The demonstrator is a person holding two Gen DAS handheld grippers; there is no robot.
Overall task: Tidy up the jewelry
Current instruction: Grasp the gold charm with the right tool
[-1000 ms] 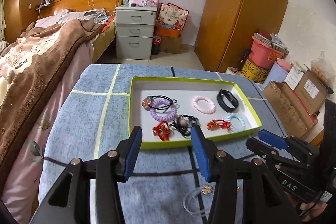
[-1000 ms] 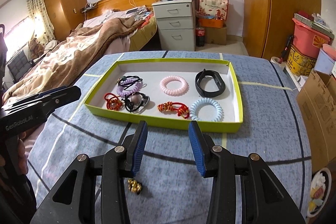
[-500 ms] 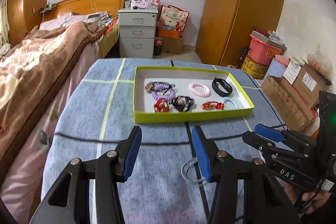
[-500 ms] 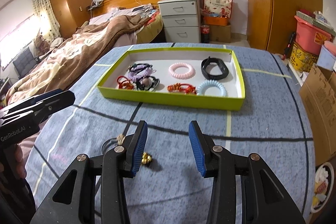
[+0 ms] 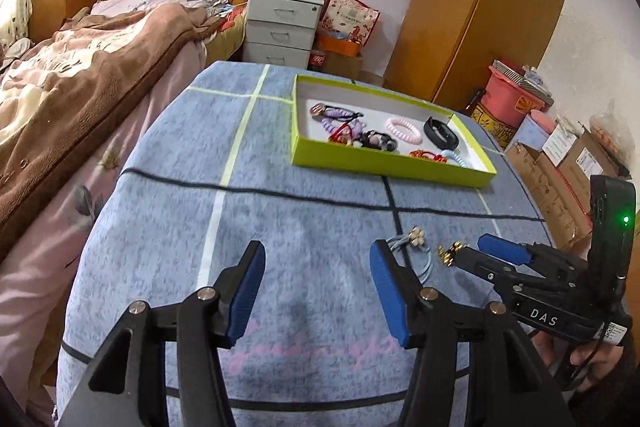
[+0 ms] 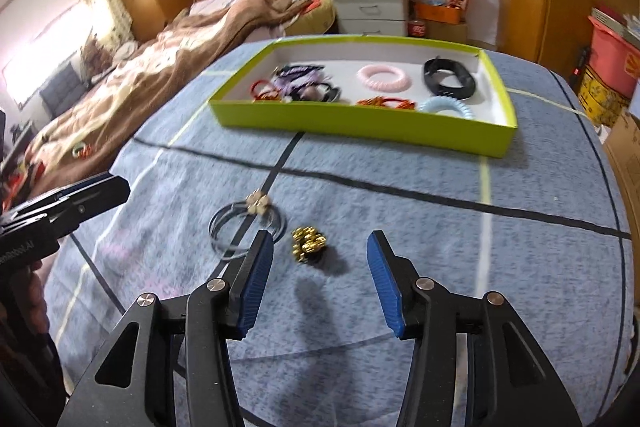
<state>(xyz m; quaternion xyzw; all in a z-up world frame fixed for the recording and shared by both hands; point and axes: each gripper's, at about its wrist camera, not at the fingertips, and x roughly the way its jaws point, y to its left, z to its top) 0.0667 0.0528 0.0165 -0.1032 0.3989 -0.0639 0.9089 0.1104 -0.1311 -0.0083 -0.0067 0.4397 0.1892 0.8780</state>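
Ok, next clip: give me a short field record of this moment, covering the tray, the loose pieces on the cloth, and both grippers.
surface: blue checked cloth
tray: green box, far side of the cloth
tray contents: pink coil tie, black band, light blue coil tie, red and dark ties, partly tangled
loose pieces: grey hair tie with beads; gold beaded piece, beside it
left gripper: fingers opening, nothing between them
right gripper: fingers opening, gold beaded piece just ahead, not touched
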